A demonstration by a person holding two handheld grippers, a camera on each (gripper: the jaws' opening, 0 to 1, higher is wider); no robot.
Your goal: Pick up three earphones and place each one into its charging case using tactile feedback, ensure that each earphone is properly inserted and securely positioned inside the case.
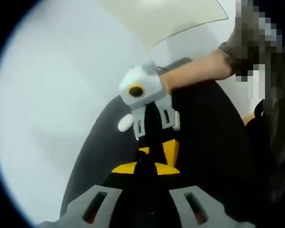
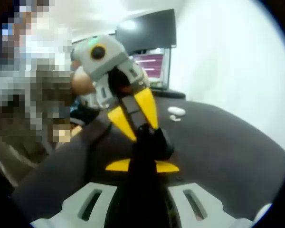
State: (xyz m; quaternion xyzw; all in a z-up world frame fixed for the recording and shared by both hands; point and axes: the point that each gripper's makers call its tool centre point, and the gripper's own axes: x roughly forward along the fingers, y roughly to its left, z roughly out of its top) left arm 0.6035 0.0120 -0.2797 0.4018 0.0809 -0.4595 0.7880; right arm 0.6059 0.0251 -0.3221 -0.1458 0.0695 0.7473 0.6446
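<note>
Two claws: they meet tip to tip over the black tabletop (image 2: 218, 142).
Right claw (image 2: 142, 165): its yellow tips sit low in the right gripper view with a dark mass between them; clenched or released, cannot tell.
Dark object (image 2: 151, 140): small and black, just ahead of those tips and up off the tabletop; too dark to make out what it is.
Left claw (image 2: 143, 127): comes in from above in the right gripper view, its yellow tips drawn together and clamped on the dark object.
Hand (image 1: 190, 73): in the left gripper view, wrapped round the grey body of the right claw.
White pod (image 2: 176, 111): rounded, lying on the tabletop behind the claws and apart from them.
White bit (image 2: 174, 118): tiny, just beside the pod; blurred.
Monitor (image 2: 147, 31): dark, at the far edge.
</note>
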